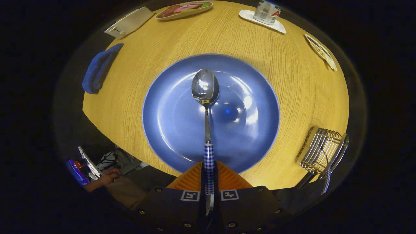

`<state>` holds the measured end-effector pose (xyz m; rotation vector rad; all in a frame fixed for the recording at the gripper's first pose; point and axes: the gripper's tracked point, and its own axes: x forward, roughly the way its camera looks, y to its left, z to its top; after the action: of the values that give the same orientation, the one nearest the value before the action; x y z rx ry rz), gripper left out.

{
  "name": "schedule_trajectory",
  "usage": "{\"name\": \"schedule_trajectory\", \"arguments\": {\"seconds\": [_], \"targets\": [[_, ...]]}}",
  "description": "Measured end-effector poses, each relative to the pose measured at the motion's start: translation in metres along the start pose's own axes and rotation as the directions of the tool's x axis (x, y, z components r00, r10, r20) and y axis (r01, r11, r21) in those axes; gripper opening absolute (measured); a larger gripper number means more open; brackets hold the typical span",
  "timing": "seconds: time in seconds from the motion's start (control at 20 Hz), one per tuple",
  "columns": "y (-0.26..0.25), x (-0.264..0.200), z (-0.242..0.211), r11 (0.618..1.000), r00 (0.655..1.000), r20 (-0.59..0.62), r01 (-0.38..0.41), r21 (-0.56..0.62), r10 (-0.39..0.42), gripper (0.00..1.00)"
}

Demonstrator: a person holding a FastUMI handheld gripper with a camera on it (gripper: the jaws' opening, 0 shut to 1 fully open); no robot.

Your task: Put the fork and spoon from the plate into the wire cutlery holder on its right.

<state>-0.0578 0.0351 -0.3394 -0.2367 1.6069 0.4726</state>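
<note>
Gripper (209, 182) view: fingers were closed on the checked handle of the spoon (205, 89), one on each side, clamping it. Spoon pointed straight ahead, bowl out over the middle of the blue plate (169, 130); whether it was lifted clear or touching the plate could not be told, though it looked raised. Plate was otherwise bare. Wire cutlery holder (320, 151) stood on the table to the right of the plate, apart from it, with a checked handle (326, 182) already sticking out of it, probably the fork.

Step judged: fork done, spoon in hand, carry not yet made. Next move would call for swinging right to the holder, tipping the spoon upright and lowering it through the wire top without knocking the fork's handle or shoving the light holder.

Surface: round wooden table (292, 94), pale grain, evenly lit. Blue cloth (97, 70) lay at the left rim; a flat white item (130, 22), a dish of food (183, 9) and a glass on a white tray (267, 13) lay far side. Another small dish (321, 52) sat far right.

Room: dark around the table. A person's hand (109, 177) rested near cables below left.
</note>
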Motion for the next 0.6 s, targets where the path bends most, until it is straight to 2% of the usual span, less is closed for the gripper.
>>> {"name": "schedule_trajectory", "arguments": {"seconds": [0.15,0.35,0.6], "targets": [[-0.009,-0.027,-0.006,0.999,0.999,-0.003,-0.049,0.004,0.049,0.09],[-0.039,-0.061,-0.027,1.000,0.999,-0.015,-0.030,-0.003,0.030,0.09],[-0.080,-0.097,-0.064,0.997,0.998,-0.049,-0.038,0.071,0.042,0.09]]}}
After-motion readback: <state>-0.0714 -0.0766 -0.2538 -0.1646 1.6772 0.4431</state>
